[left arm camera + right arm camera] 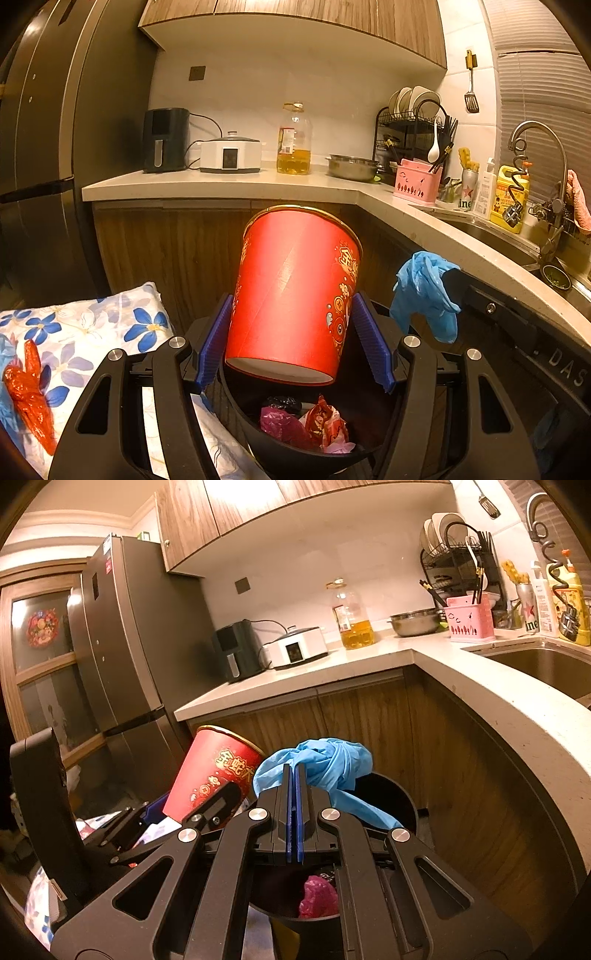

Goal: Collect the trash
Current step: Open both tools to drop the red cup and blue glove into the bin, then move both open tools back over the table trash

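My left gripper (291, 317) is shut on a red paper cup (295, 291) with gold print, held upright just above a black trash bin (240, 406). The bin holds pink and red wrappers (306, 424). My right gripper (294, 771) is shut on a crumpled blue plastic glove (325, 764), held over the same bin (402, 805). The glove also shows in the left wrist view (424, 291), right of the cup. The cup shows in the right wrist view (214, 771), left of the glove.
A floral cloth (85, 332) with a red wrapper (29, 391) lies left of the bin. The L-shaped counter (221, 184) carries an air fryer, cooker, oil bottle (293, 144), steel bowl and dish rack. A sink (546, 664) is at right, a fridge (122, 646) at left.
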{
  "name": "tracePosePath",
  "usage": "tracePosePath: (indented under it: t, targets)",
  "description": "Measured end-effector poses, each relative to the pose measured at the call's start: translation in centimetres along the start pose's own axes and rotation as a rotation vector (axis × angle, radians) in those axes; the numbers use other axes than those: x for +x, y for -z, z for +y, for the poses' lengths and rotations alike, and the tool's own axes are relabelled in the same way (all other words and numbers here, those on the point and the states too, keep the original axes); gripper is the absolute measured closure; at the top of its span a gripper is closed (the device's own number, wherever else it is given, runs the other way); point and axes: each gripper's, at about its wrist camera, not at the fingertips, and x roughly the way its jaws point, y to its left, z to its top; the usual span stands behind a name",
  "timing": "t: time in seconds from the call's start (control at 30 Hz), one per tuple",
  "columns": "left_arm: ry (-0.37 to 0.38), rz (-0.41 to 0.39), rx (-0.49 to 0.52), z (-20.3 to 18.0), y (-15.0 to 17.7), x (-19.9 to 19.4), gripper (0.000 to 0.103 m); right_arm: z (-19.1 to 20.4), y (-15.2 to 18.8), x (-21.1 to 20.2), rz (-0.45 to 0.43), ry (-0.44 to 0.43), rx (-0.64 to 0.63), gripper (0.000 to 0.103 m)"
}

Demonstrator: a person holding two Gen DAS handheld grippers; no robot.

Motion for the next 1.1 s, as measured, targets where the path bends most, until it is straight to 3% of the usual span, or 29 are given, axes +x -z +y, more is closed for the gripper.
tracePosePath:
  t: [0.53, 0.6, 0.9, 1.1]
  targets:
    - [0.033, 0.036, 0.003, 0.2, 0.7, 2.1, 0.039, -1.1, -1.0, 2.1, 0.019, 0.006, 0.034, 0.1]
    - [0.034, 0.037, 0.0, 0.3, 0.8, 2.2, 0.032, -1.3, -1.0, 2.4, 0.026, 0.012, 0.046, 0.092]
    - [0.017, 0.048, -0.047, 2.0, 1.1, 2.0, 0.019, -2.2, -0.9, 2.0, 0.012, 0.04, 0.086, 0.047]
    - [-0.037, 0.064, -0.09, 3.8, 1.9, 0.6, 0.015, -1.7, -0.2, 1.2, 0.003, 0.07, 0.064, 0.026]
